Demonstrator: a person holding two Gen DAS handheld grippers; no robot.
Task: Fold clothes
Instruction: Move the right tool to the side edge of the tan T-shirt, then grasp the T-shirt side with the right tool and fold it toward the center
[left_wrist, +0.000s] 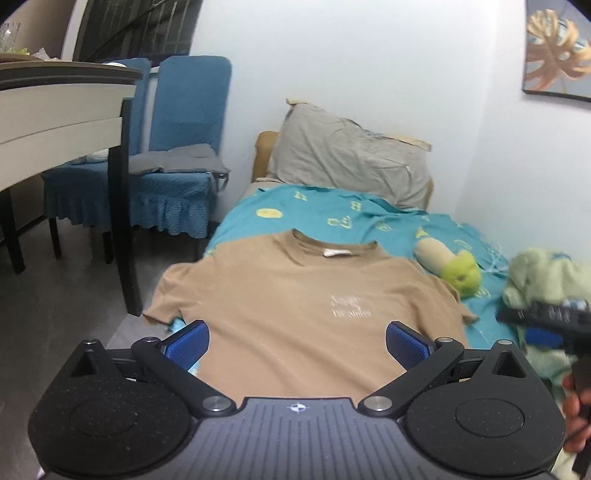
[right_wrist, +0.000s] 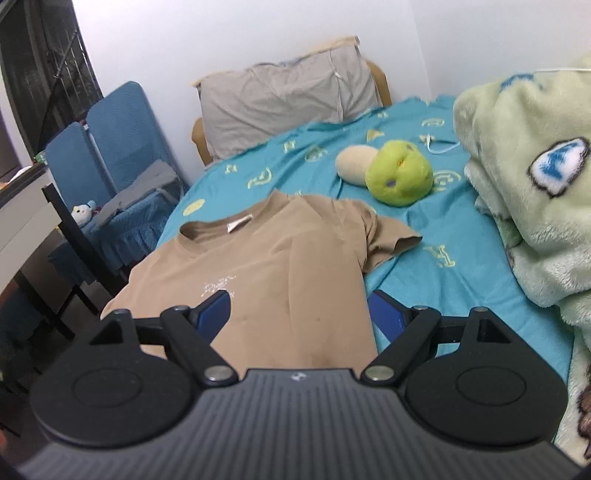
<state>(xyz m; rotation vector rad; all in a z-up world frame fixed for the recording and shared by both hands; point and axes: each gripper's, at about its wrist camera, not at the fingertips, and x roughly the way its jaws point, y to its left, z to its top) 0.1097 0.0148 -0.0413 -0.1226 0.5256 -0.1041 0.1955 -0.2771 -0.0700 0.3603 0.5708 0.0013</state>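
Observation:
A tan T-shirt (left_wrist: 295, 306) lies flat and face up on the teal bed sheet (left_wrist: 332, 214), collar toward the pillow, with small white print on the chest. Its left sleeve hangs over the bed's edge. It also shows in the right wrist view (right_wrist: 266, 266), with its right sleeve spread on the sheet. My left gripper (left_wrist: 297, 341) is open and empty above the shirt's lower part. My right gripper (right_wrist: 299, 314) is open and empty above the shirt's lower right side; it also shows at the right of the left wrist view (left_wrist: 546, 321).
A grey pillow (left_wrist: 351, 162) leans at the head of the bed. A green and beige plush toy (right_wrist: 391, 170) lies on the sheet beyond the shirt. A pale green fleece blanket (right_wrist: 524, 192) is heaped at the right. Blue chairs (left_wrist: 177, 155) and a table (left_wrist: 55, 107) stand left.

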